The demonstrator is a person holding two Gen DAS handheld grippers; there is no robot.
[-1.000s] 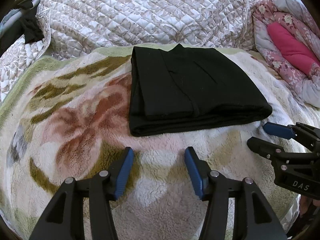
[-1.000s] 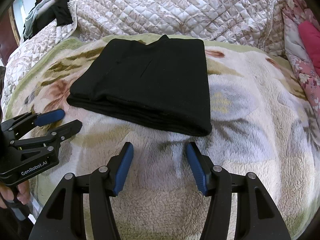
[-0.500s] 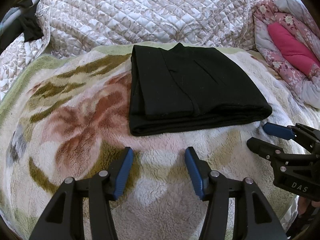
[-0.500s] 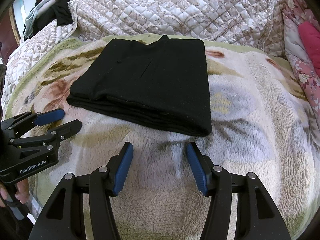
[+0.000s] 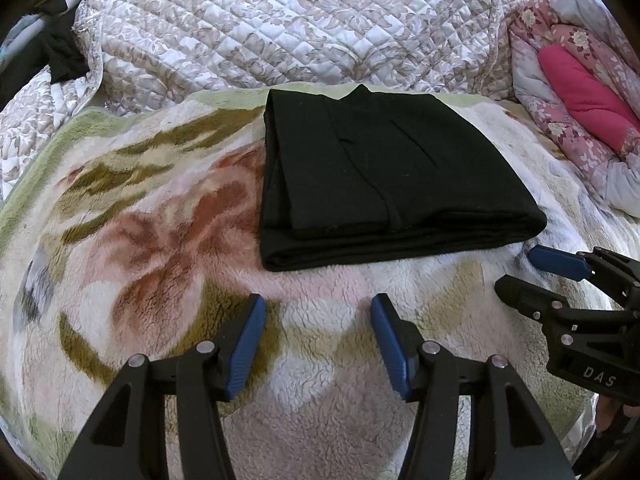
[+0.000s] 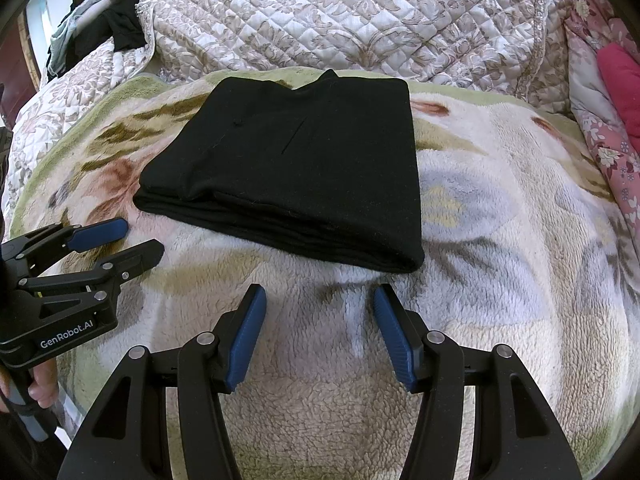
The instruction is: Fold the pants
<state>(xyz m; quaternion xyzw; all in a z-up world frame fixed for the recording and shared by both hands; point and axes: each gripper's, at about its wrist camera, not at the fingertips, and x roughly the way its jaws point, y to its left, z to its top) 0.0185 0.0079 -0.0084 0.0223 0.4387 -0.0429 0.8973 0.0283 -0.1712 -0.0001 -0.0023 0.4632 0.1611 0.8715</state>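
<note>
1. The blue-padded fingers [image 5: 245, 346] of the left gripper [image 5: 318, 340] are being held spread apart, nothing between them – only fleece is being framed in the gap.
2. The right gripper [image 6: 320, 334] is likewise being held with its blue-padded fingers [image 6: 394, 340] wide apart and nothing pinched; both tools are being kept just short of the garment, not touching it.
3. Each gripper is being caught by the other's camera: the right one [image 5: 560, 280] at the right edge of the left wrist view, the left one [image 6: 100, 248] at the left edge of the right wrist view, each near a front corner of the garment.
4. The black pants [image 5: 384, 176] are being shown already folded into a compact, layered rectangle, lying flat toward the far side of the blanket, stacked edges facing the grippers.
5. The pants are being carried by a fluffy fleece blanket [image 5: 140, 240] – cream, with large faded floral shapes in pink, olive and grey and a pale green border.
6. Behind the blanket, a quilted bedspread [image 5: 288, 24] in white and beige is being seen heaped up, touching the blanket's far edge.
7. At the right, a pink floral quilt [image 5: 580, 100] is being seen bundled beside the blanket.
8. At the far left, dark clothes [image 6: 120, 28] are being seen draped over a rail.
</note>
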